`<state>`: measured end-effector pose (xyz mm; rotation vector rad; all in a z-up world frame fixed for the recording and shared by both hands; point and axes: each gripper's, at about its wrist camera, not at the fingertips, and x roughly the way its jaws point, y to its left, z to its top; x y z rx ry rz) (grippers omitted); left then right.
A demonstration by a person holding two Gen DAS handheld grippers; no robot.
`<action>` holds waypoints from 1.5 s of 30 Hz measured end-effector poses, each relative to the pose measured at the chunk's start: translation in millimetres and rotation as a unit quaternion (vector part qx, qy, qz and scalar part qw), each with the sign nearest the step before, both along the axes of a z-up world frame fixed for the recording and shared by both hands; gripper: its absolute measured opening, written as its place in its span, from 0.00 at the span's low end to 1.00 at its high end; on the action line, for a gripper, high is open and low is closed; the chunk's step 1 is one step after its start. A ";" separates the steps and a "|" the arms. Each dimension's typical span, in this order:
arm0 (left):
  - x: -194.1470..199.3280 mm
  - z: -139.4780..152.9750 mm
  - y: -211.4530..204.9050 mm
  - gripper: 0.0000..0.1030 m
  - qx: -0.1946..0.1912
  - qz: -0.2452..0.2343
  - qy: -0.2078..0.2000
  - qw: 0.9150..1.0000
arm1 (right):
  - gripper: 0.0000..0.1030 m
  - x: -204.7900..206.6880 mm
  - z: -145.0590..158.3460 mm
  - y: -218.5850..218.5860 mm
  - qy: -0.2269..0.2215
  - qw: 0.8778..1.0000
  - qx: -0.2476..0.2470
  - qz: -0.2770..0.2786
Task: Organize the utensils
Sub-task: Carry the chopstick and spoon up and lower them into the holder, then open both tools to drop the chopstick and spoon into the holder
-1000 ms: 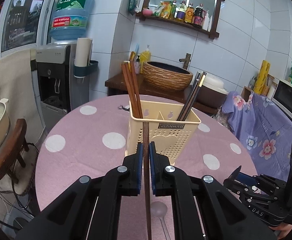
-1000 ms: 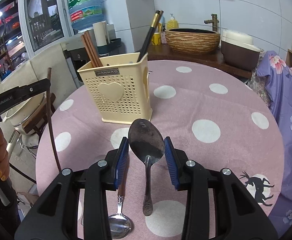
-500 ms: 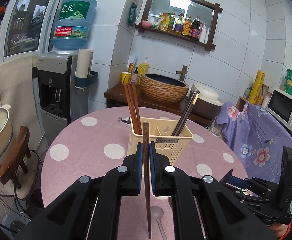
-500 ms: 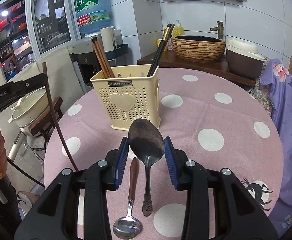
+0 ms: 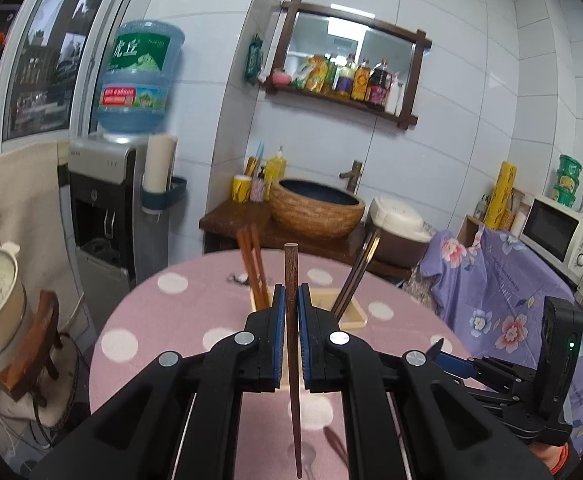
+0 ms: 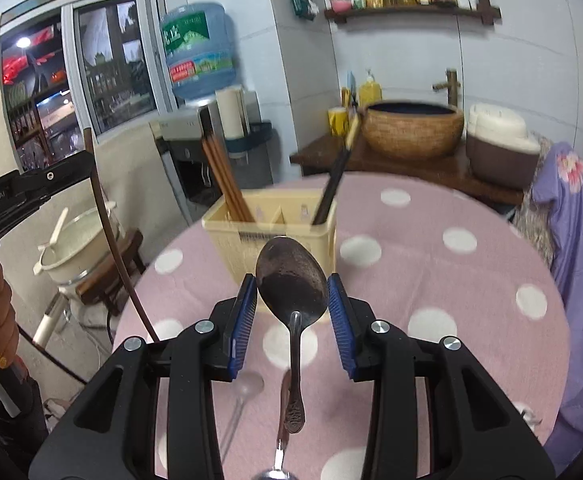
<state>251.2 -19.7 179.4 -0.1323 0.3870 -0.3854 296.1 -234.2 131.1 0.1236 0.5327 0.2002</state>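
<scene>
The left gripper (image 5: 291,308) fingers pinch one brown wooden chopstick (image 5: 291,276). The right gripper (image 6: 292,308) fingers squeeze a dark metal spoon (image 6: 291,280). Both are up in the air. The yellow plastic basket (image 6: 323,236) at 12 o'clock already holds chopsticks. More spoons lie on the pink dotted surface (image 6: 451,280).
</scene>
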 end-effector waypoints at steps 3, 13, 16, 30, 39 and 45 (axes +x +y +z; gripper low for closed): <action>10.1 28.9 -5.6 0.07 -0.004 -0.004 -0.016 1.000 | 0.36 14.6 37.0 8.0 -0.042 0.999 -0.006 -0.004; 86.3 86.0 -23.9 0.07 -0.018 0.083 -0.067 0.994 | 0.36 96.1 97.2 28.4 -0.124 0.990 -0.030 -0.052; 102.2 69.2 -29.1 0.07 -0.009 0.094 -0.062 0.994 | 0.36 115.7 76.6 29.9 -0.107 0.992 -0.028 -0.058; 107.0 -29.1 -35.9 0.07 0.020 0.083 0.009 0.996 | 0.36 104.3 -11.0 41.7 -0.084 0.992 -0.064 -0.062; 107.3 -57.2 -32.8 0.07 0.033 0.084 0.032 0.995 | 0.36 102.5 -38.7 44.1 -0.055 0.993 -0.082 -0.066; 89.0 -58.8 -22.0 0.20 0.026 0.078 0.030 0.996 | 0.49 95.1 -46.6 37.6 -0.059 0.993 -0.073 -0.067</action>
